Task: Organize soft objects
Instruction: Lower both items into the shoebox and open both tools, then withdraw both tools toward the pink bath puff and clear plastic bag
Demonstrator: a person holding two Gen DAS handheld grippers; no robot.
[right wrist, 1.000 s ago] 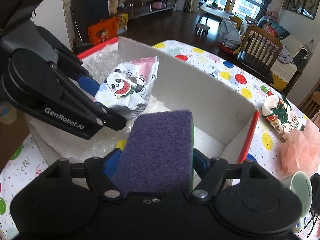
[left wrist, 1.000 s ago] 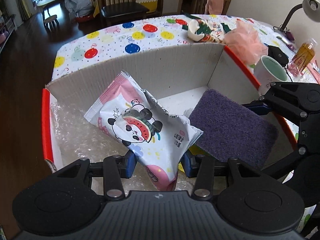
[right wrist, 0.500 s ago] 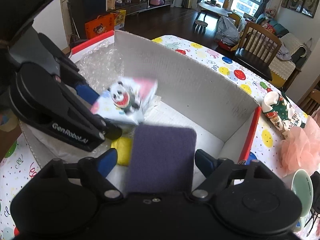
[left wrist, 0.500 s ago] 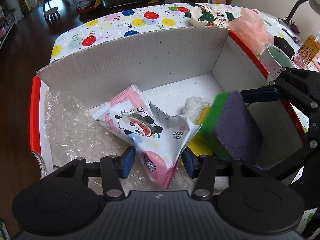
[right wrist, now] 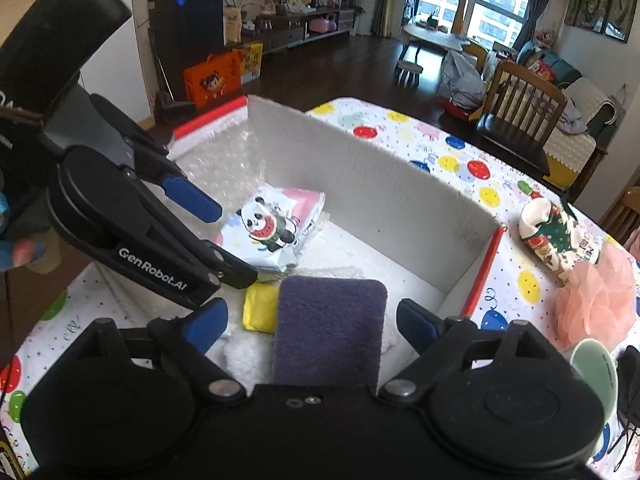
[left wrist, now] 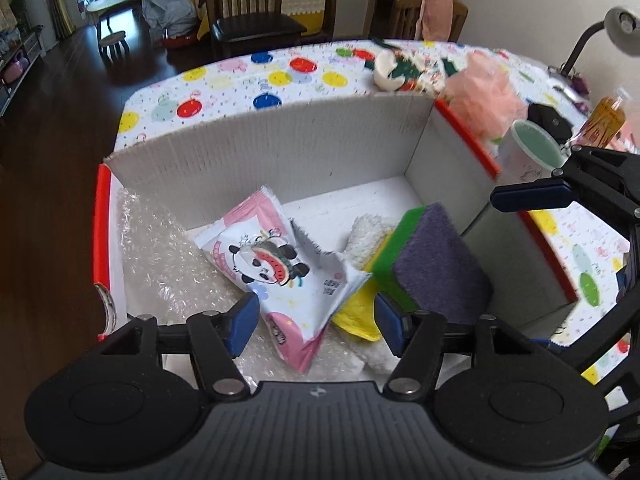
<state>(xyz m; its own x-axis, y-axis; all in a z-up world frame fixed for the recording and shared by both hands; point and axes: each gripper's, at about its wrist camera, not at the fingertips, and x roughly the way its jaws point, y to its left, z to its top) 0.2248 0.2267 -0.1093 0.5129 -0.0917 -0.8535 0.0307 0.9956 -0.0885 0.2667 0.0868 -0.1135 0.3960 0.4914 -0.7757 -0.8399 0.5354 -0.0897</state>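
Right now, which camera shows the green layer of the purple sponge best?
The left wrist view: the sponge lies tilted in the box, its green edge showing. The right wrist view shows only its purple top.

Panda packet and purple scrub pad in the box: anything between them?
Yes: a yellow sponge, showing between the panda packet and the purple scrub pad in the right wrist view.

The panda-print wipes packet point(left wrist: 280, 276) lies tilted on bubble wrap inside the cardboard box point(left wrist: 280, 160), between the left gripper point(left wrist: 316, 322) fingers, untouched. The purple-and-green scouring sponge point(right wrist: 330, 328) lies between the spread right gripper point(right wrist: 312, 326) fingers, resting on a yellow sponge point(right wrist: 260, 308).
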